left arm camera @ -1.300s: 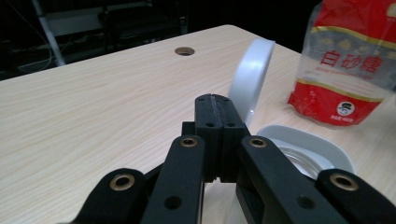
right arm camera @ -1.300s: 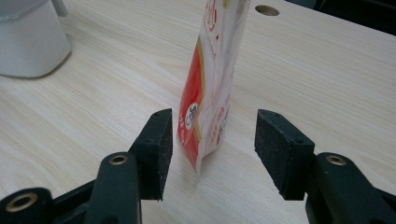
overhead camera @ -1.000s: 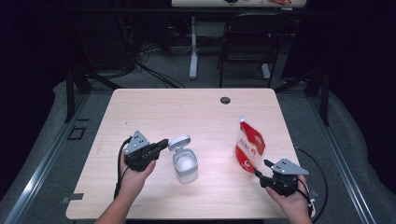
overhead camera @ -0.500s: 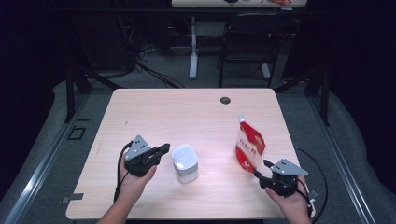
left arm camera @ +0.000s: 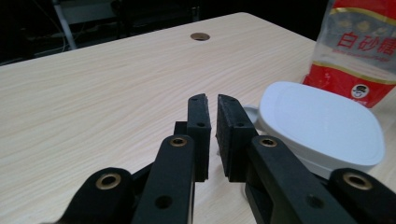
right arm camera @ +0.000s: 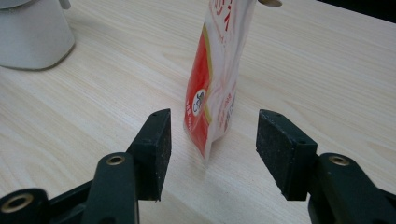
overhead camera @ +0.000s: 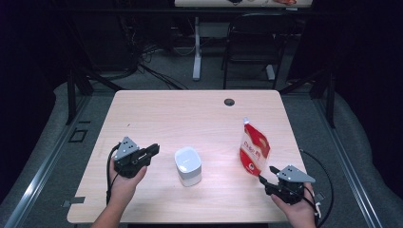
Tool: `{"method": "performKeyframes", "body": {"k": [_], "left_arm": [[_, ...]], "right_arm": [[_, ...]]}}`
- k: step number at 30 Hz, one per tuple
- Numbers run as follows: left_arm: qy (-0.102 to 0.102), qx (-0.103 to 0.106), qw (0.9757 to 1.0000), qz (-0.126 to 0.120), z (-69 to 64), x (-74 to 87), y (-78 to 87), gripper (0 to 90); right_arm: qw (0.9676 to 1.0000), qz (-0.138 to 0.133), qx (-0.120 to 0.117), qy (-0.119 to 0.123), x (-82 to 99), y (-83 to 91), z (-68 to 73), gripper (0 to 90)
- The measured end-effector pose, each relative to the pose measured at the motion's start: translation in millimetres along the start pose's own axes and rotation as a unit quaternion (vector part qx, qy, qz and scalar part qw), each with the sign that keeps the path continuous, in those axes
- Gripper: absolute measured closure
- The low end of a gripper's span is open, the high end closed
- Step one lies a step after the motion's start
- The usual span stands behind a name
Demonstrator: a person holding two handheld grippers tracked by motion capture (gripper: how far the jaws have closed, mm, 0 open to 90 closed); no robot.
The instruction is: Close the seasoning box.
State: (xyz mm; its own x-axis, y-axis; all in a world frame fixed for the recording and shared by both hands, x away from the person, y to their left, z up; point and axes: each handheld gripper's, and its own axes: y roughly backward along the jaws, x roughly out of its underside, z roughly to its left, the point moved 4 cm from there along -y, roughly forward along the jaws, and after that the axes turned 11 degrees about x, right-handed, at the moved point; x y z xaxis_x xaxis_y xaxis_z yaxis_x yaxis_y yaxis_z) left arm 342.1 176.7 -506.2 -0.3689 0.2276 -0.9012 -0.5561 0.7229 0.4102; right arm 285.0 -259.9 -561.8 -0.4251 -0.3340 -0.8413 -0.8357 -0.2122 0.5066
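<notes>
A white lidded container (overhead camera: 188,165) was seen standing upright on the wooden table (overhead camera: 190,114) and is taken as the landmark. Just left of it the left gripper (overhead camera: 153,149) was held, its jaws having just been opening to a narrow gap with nothing between them — the lid's edge lay close beside the tips in the left gripper view (left arm camera: 322,123). To the right of the container, well apart, a red-and-white pouch (overhead camera: 254,147) stood upright. Beyond the pouch the right gripper (overhead camera: 266,174) was held with jaws spread wide, unclosed, the pouch's lower edge (right arm camera: 210,93) just ahead between them, untouched. Far behind the container a round cable hole (overhead camera: 229,102) was set in the tabletop; nothing lay between container and either gripper.
</notes>
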Motion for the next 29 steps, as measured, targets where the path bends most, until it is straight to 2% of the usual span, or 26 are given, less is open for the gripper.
{"method": "performKeyframes", "body": {"k": [3, 7, 10, 15, 17, 20, 23, 29], "left_arm": [[0.008, -0.006, 0.9999, 0.002, 3.8, 2.1, -0.5, 83.2], [-0.010, -0.013, 0.9995, 0.027, 3.6, 5.0, -0.7, 81.9], [-0.002, -0.011, 0.9994, 0.033, 5.6, 11.3, 2.6, 81.0], [0.002, -0.015, 0.9985, 0.053, 9.6, 26.6, 9.5, 74.6], [0.012, -0.011, 0.9982, 0.057, 12.1, 32.6, 12.3, 71.4], [0.023, -0.015, 0.9983, 0.051, 15.7, 39.5, 14.9, 65.3], [0.034, -0.009, 0.9984, 0.045, 18.2, 44.5, 15.3, 63.2], [0.037, -0.007, 0.9977, 0.056, 22.4, 53.2, 12.2, 55.7]], "right_arm": [[1.0000, 0.001, -0.001, 0.001, 0.4, -1.9, 1.4, 45.3], [0.9999, 0.010, 0.000, 0.002, 1.7, -3.5, 1.5, 44.7], [0.9999, 0.015, 0.000, 0.004, 2.7, -5.1, 2.8, 44.7], [0.9997, 0.023, -0.002, 0.005, 4.5, -7.1, 3.7, 44.6], [0.9997, 0.024, -0.002, 0.005, 4.9, -7.4, 3.5, 44.6], [0.9997, 0.022, -0.002, 0.002, 5.3, -8.1, 3.5, 44.6], [0.9997, 0.025, -0.002, 0.000, 5.7, -8.3, 2.2, 44.6], [0.9995, 0.029, -0.012, 0.000, 6.8, -8.4, 0.7, 44.0]]}}
